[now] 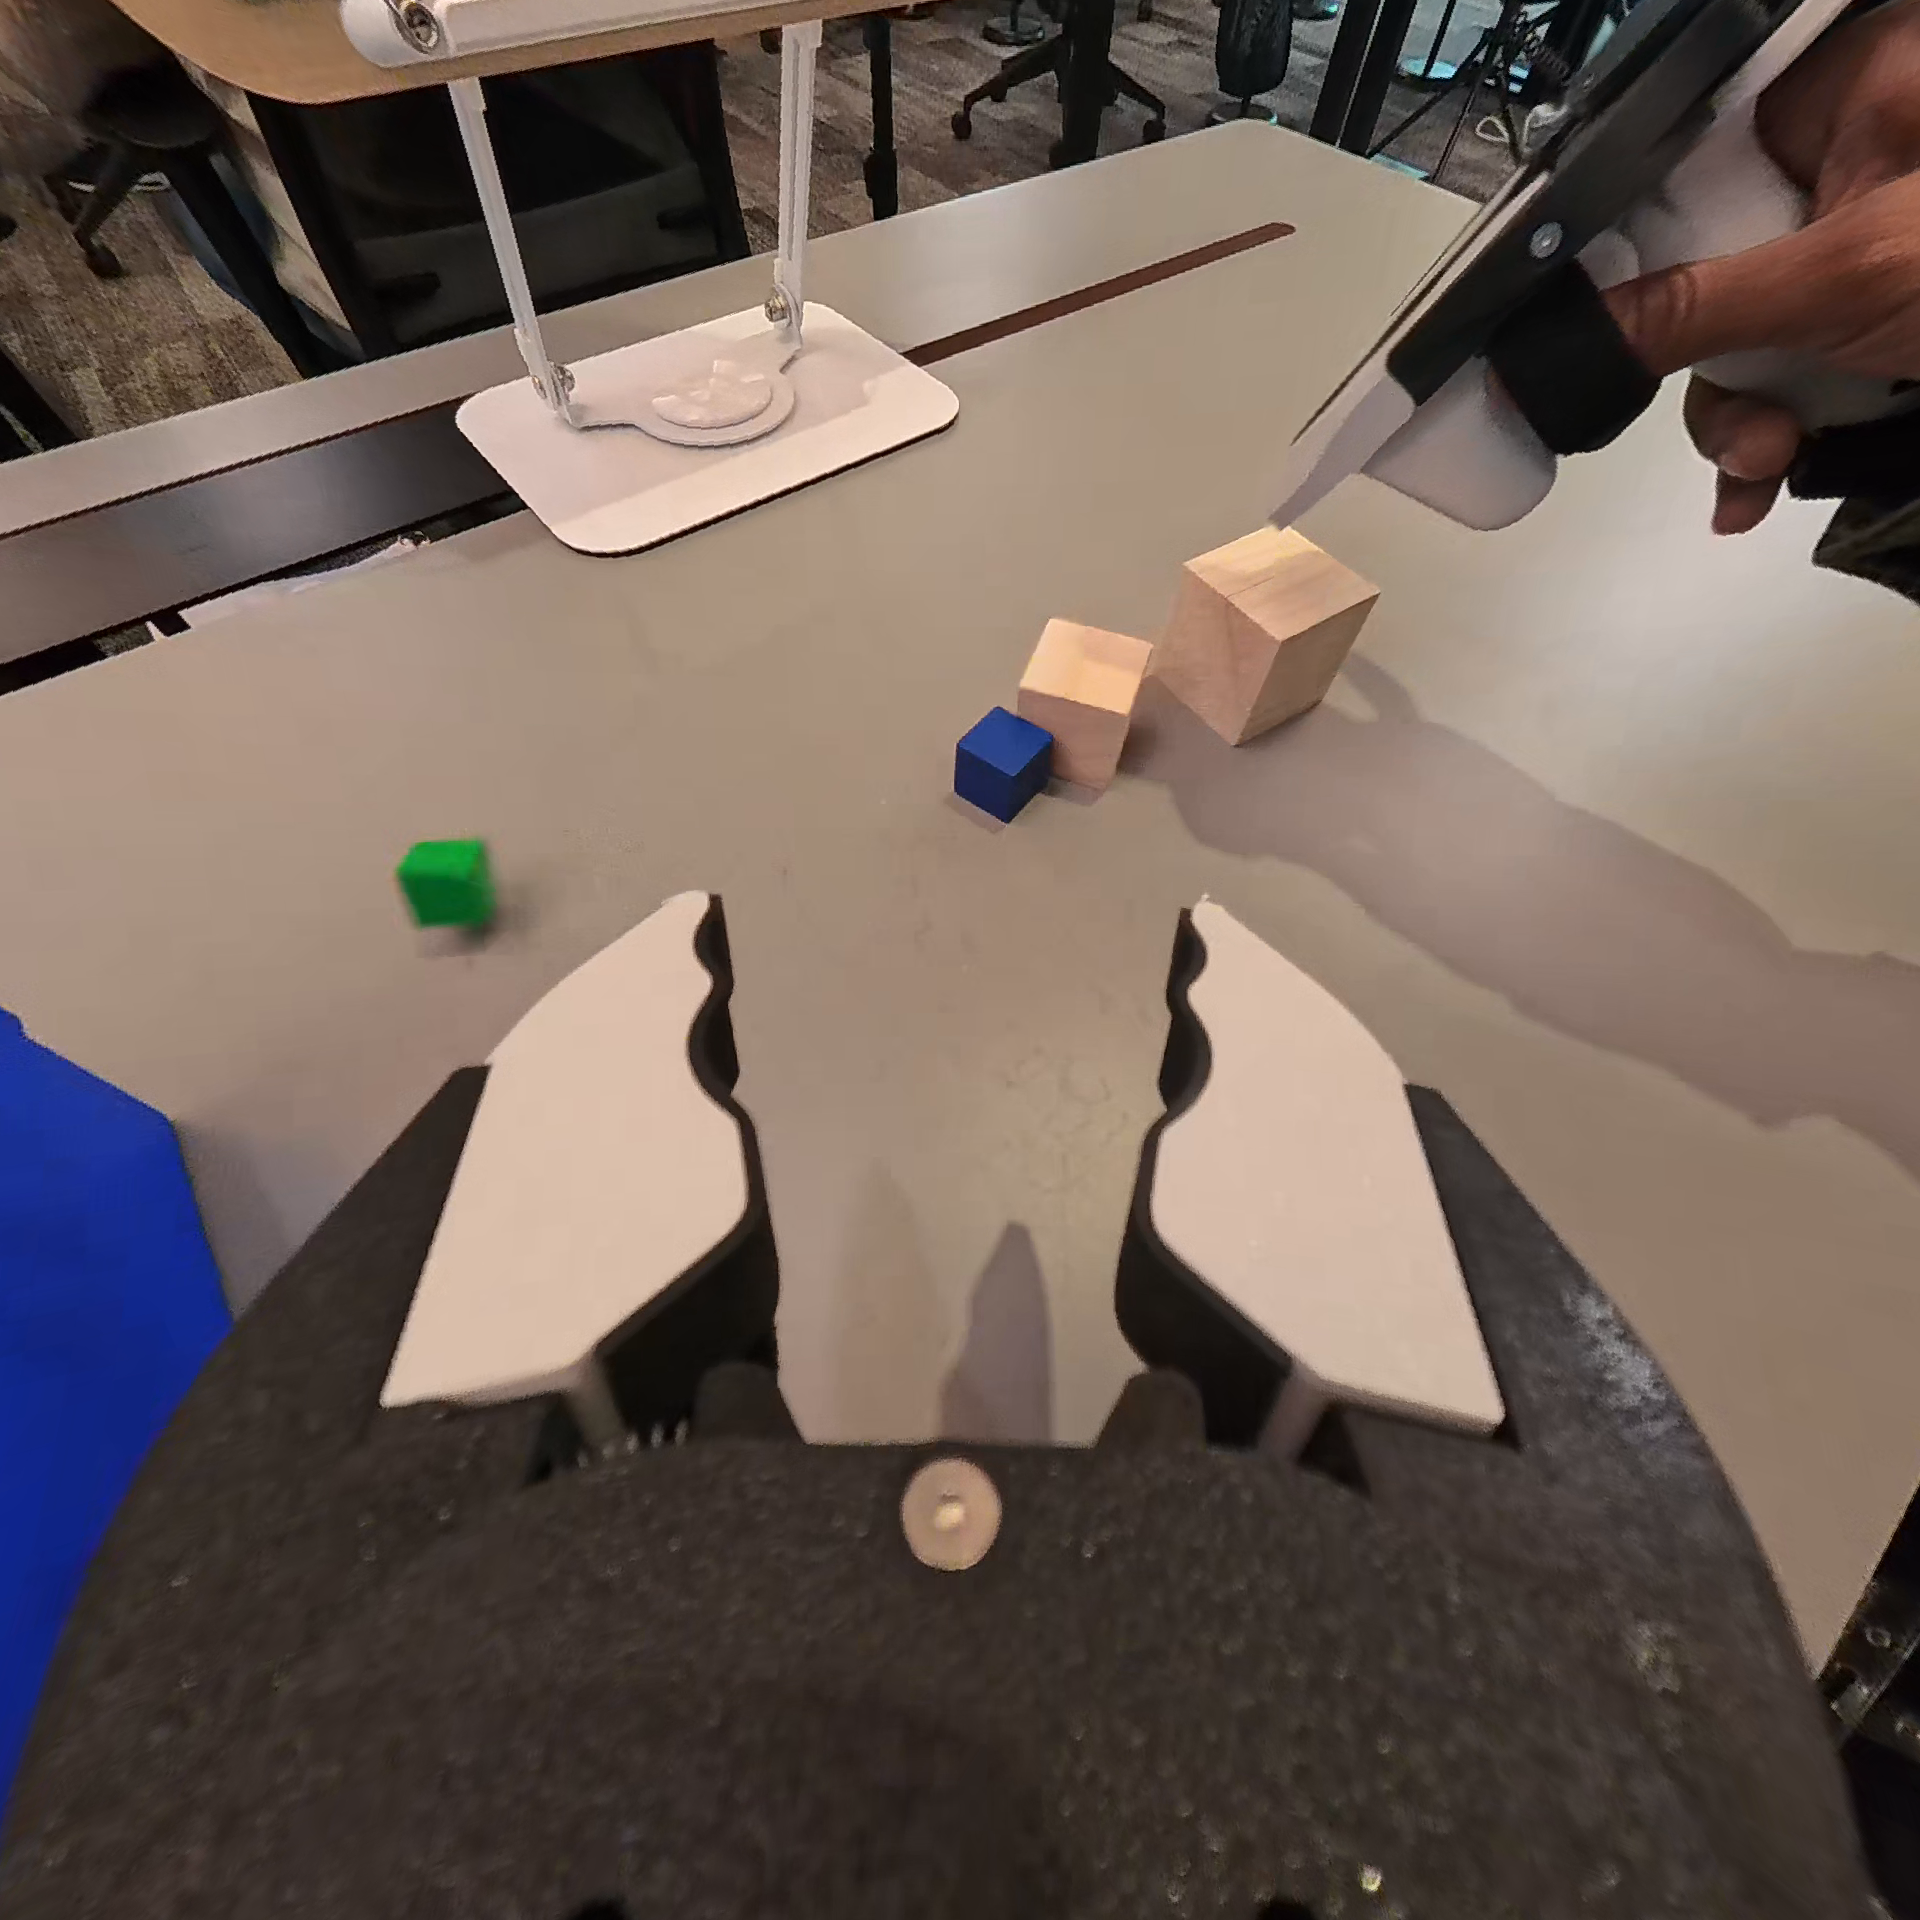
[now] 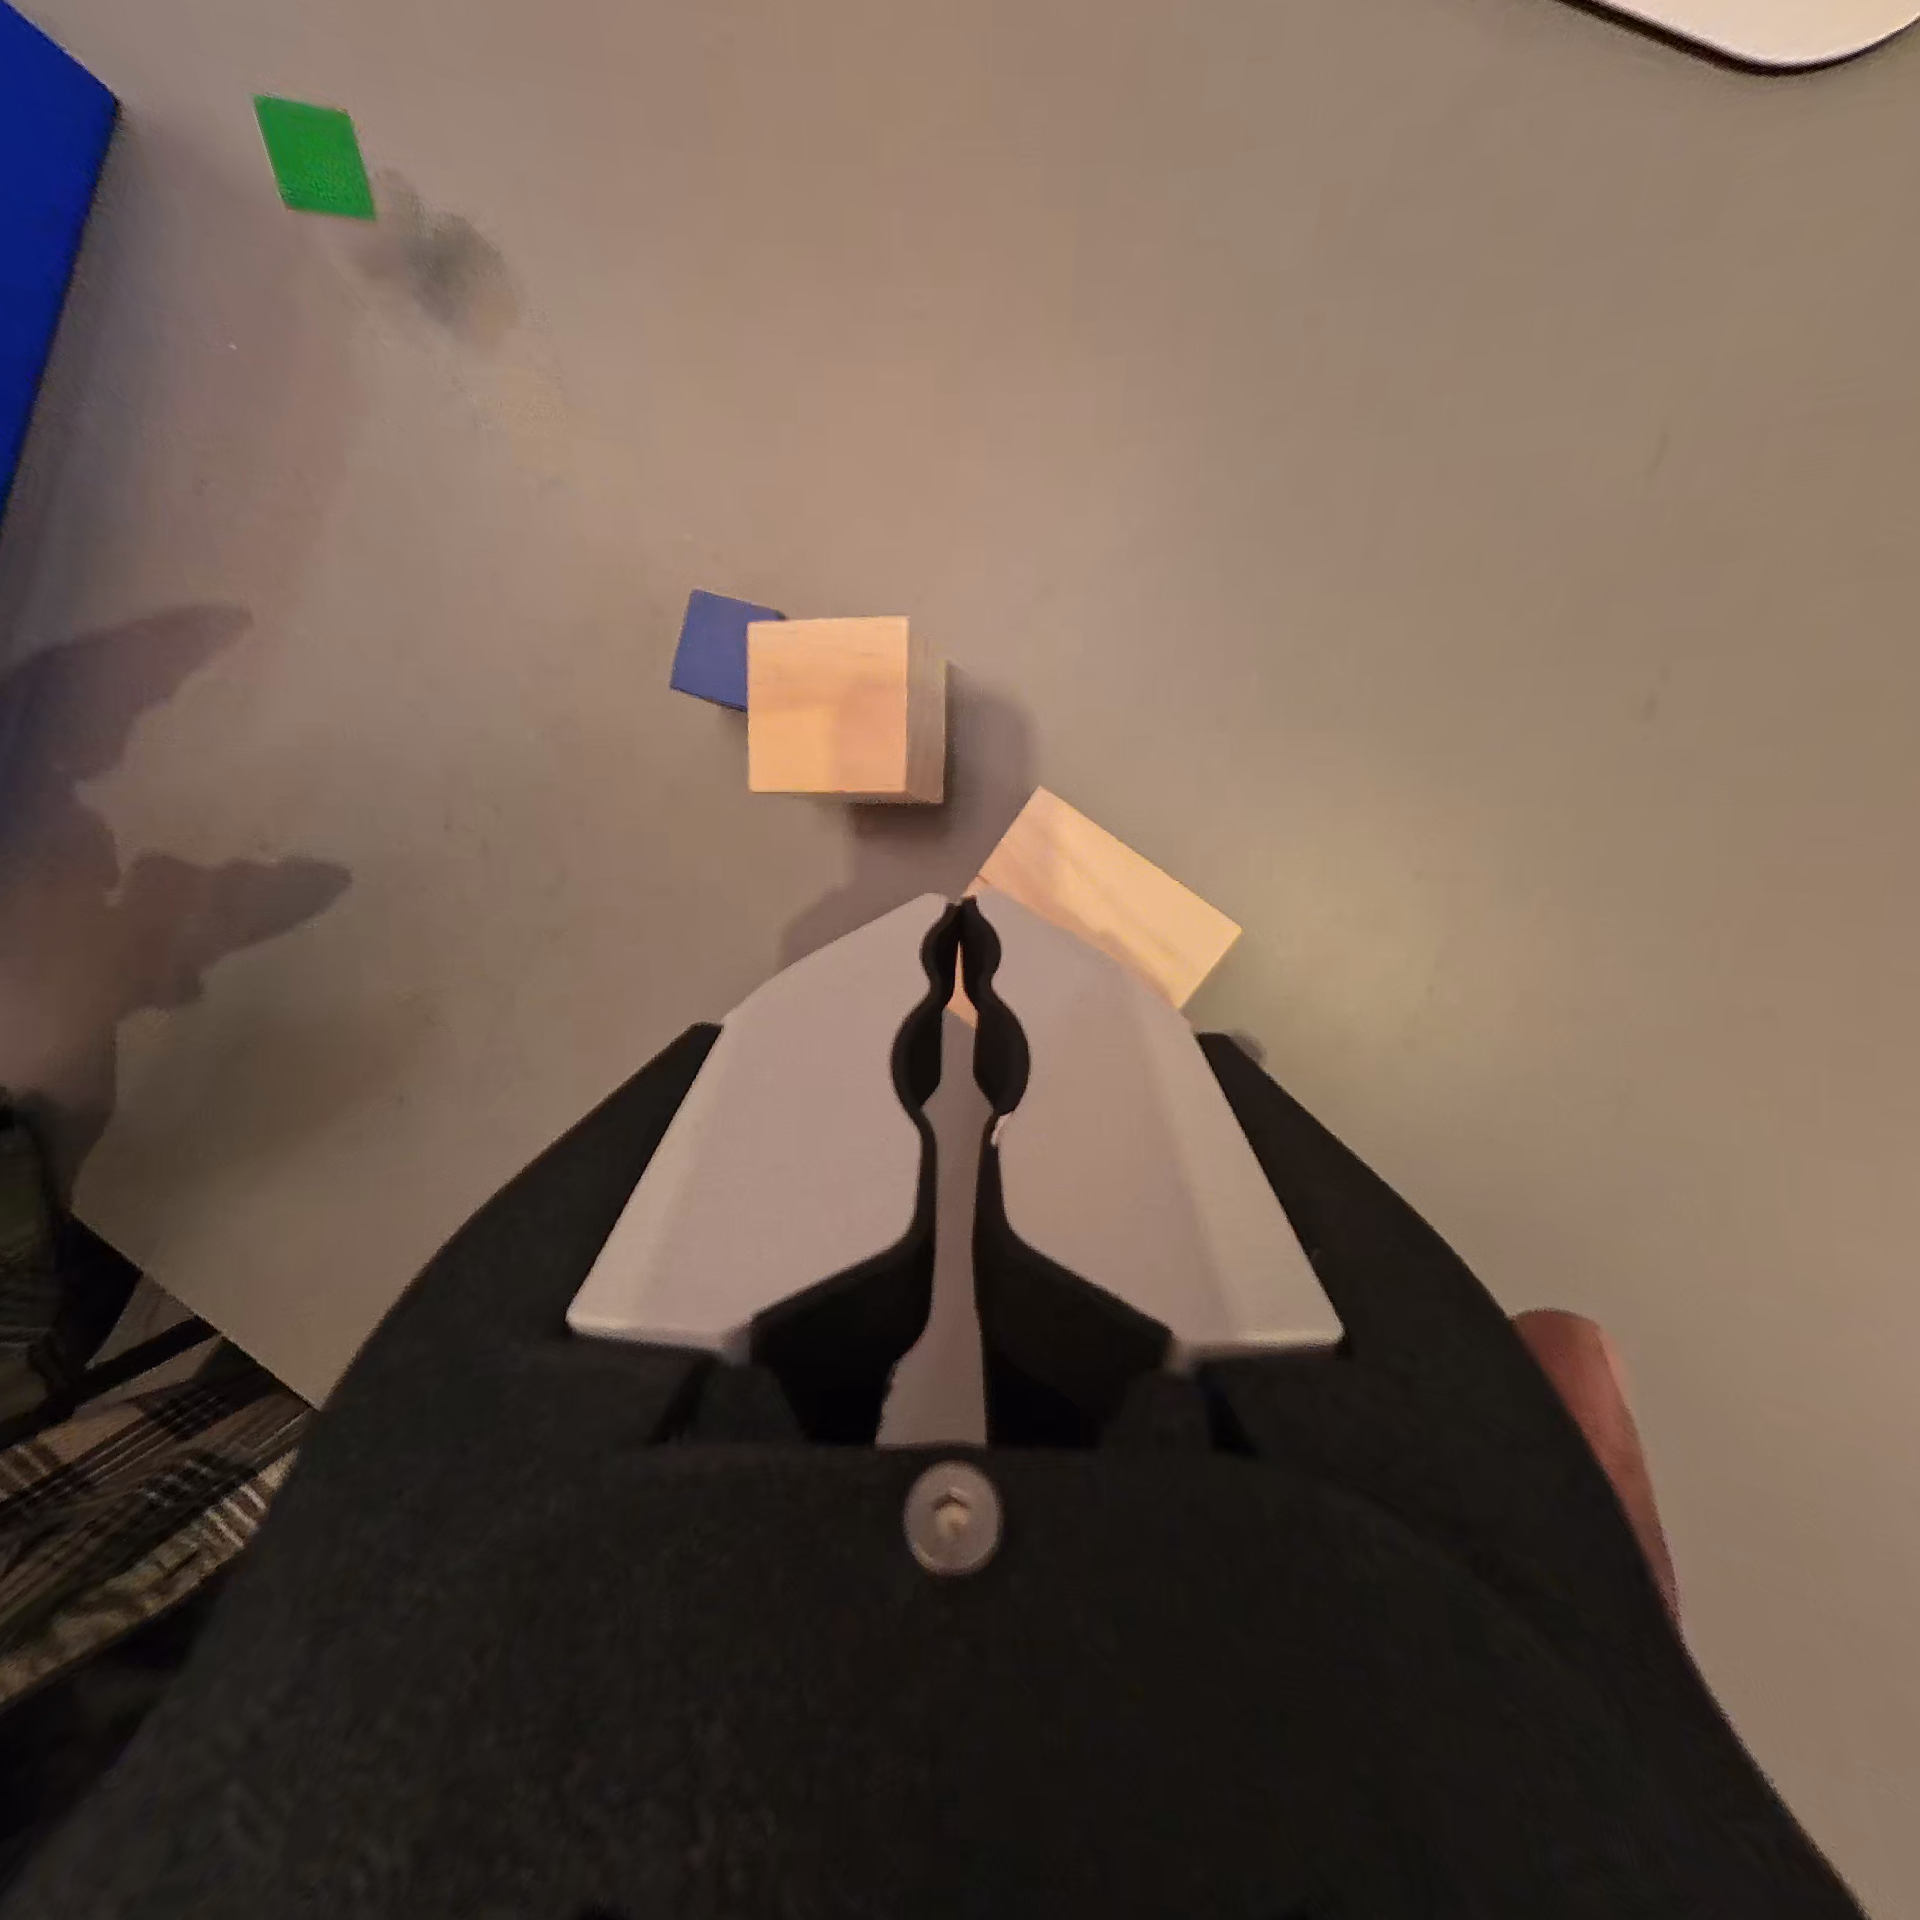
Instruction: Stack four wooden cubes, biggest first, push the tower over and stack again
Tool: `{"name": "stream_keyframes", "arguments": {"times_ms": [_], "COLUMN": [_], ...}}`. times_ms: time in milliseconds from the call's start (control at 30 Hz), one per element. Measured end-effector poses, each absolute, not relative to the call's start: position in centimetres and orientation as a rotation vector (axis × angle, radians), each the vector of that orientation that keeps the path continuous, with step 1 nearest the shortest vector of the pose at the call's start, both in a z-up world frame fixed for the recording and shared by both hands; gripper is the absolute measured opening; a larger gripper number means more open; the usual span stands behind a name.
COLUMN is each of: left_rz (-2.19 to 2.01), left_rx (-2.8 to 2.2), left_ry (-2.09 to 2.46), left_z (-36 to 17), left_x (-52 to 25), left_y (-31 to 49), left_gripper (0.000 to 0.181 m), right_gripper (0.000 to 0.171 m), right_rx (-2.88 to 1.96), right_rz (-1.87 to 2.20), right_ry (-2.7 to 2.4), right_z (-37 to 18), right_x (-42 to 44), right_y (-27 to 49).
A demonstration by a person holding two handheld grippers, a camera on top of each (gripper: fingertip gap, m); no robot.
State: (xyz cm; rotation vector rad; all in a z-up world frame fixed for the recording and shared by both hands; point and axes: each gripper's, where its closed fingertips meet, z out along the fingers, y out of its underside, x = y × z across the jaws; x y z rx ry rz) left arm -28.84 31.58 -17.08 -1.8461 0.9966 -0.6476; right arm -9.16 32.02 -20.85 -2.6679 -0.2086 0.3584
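Four cubes lie apart on the grey table (image 1: 727,675). The biggest plain wooden cube (image 1: 1262,634) is at the right; it also shows in the right wrist view (image 2: 1117,904). The smaller plain wooden cube (image 1: 1086,698) leans beside it (image 2: 831,707). A small blue cube (image 1: 1001,764) touches that one (image 2: 712,649). A small green cube (image 1: 447,881) sits alone at the left (image 2: 314,156). My left gripper (image 1: 956,914) is open and empty, short of the cubes. My right gripper (image 2: 958,909) is shut and empty, its tip (image 1: 1288,509) at the biggest cube's top edge.
A white stand (image 1: 707,426) with two thin legs rests at the table's back. A dark slot (image 1: 1039,312) runs across the table. A large blue object (image 1: 83,1299) is at the left edge. Office chairs stand beyond the table. There is about 20 cm between the tips of the two grippers.
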Motion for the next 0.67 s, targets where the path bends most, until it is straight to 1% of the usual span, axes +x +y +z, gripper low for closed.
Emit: {"name": "stream_keyframes", "arguments": {"times_ms": [33,400,567,667], "left_rz": [-0.647,-0.656,-0.666,-0.688], "left_rx": [-1.847,-1.841,-1.838,-1.833], "left_ry": [0.998,1.011,1.026,1.046], "left_z": [-17.1,-17.3,-17.6,-17.9], "left_x": [-28.8,-28.7,-28.5,-27.9], "left_y": [31.6,31.3,31.0,30.7], "left_gripper": [0.08,0.079,0.079,0.079], "right_gripper": [0.0,0.0,0.012,0.023], "right_rx": [-2.664,-2.559,-2.438,-2.348], "right_rz": [0.36,0.395,0.421,0.464], "right_ry": [-0.209,-0.239,-0.254,-0.264], "right_z": [-20.7,-19.2,-18.5,-18.4], "right_x": [-9.1,-8.3,-7.2,-6.7], "right_y": [31.9,30.2,27.5,25.3]}}
